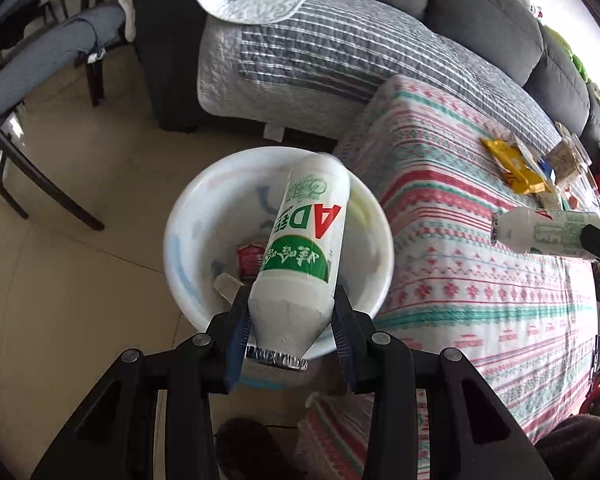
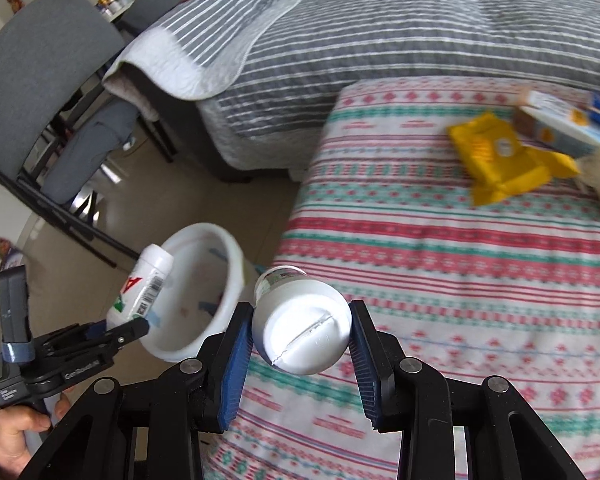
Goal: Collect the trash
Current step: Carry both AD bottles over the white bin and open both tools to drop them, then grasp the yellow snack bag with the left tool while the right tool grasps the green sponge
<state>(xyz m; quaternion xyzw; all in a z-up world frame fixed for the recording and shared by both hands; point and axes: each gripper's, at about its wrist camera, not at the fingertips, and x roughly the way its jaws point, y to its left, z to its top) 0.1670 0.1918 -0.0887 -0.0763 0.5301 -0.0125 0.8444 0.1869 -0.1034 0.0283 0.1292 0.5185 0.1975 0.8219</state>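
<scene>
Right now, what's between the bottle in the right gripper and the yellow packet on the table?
Only bare patterned tablecloth. The right wrist view shows nothing lying between the bottle in the right gripper and the yellow packet.

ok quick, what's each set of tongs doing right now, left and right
left tongs: closed on a white drink bottle, held over the white bin
right tongs: closed on a second white bottle, over the striped cloth

Red and green "AD" — upside down — on the white bottle point(image 1: 304, 236) label.
</scene>
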